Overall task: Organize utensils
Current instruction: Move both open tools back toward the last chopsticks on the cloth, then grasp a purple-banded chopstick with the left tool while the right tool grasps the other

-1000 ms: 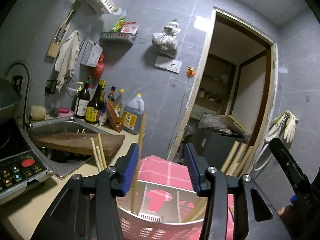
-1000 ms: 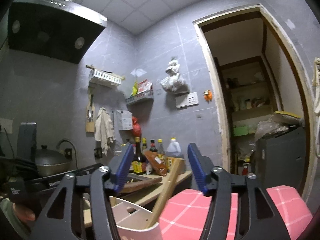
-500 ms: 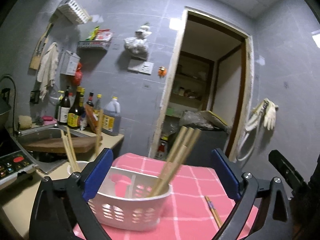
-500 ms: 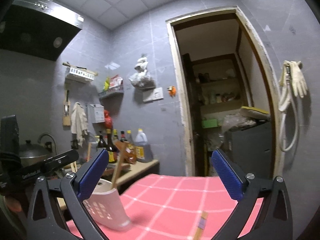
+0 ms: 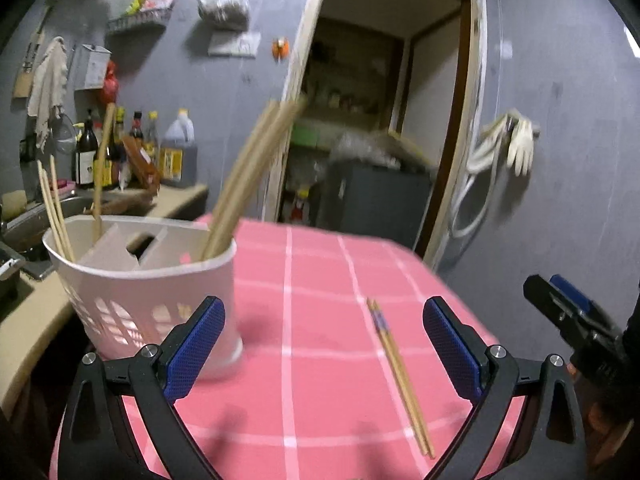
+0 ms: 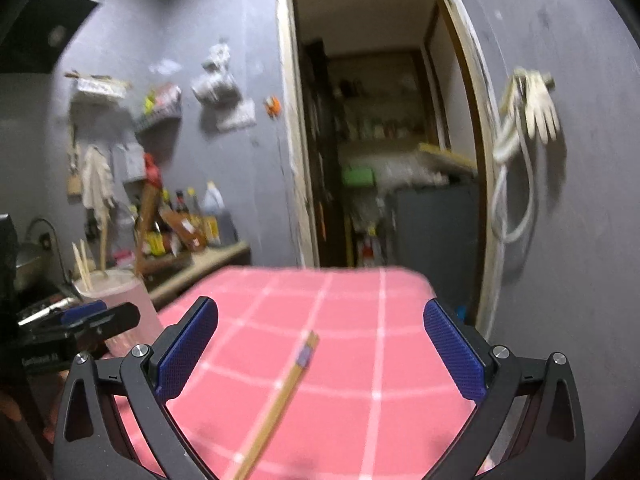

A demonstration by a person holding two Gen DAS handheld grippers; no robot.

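Both grippers hang over a table with a pink checked cloth (image 5: 320, 280). The left gripper (image 5: 323, 344) has its jaws wide apart with nothing between the blue pads. The right gripper (image 6: 320, 354) is spread just as wide and grips nothing. A pair of chopsticks (image 5: 398, 376) lies flat on the cloth, well apart from the holder, and in the right view it runs up between the open pads without touching them. A white holder (image 5: 152, 292) stands at the cloth's left edge, just beyond the left gripper's left pad. It is split into compartments: thin chopsticks (image 5: 54, 208) lean at its left end, a wooden handle (image 5: 102, 168) rises behind them, and thick sticks (image 5: 252, 176) lean out at its right end. Behind it, bottles (image 5: 136, 152) crowd the counter (image 5: 176, 200) beside the doorway (image 5: 384, 128)
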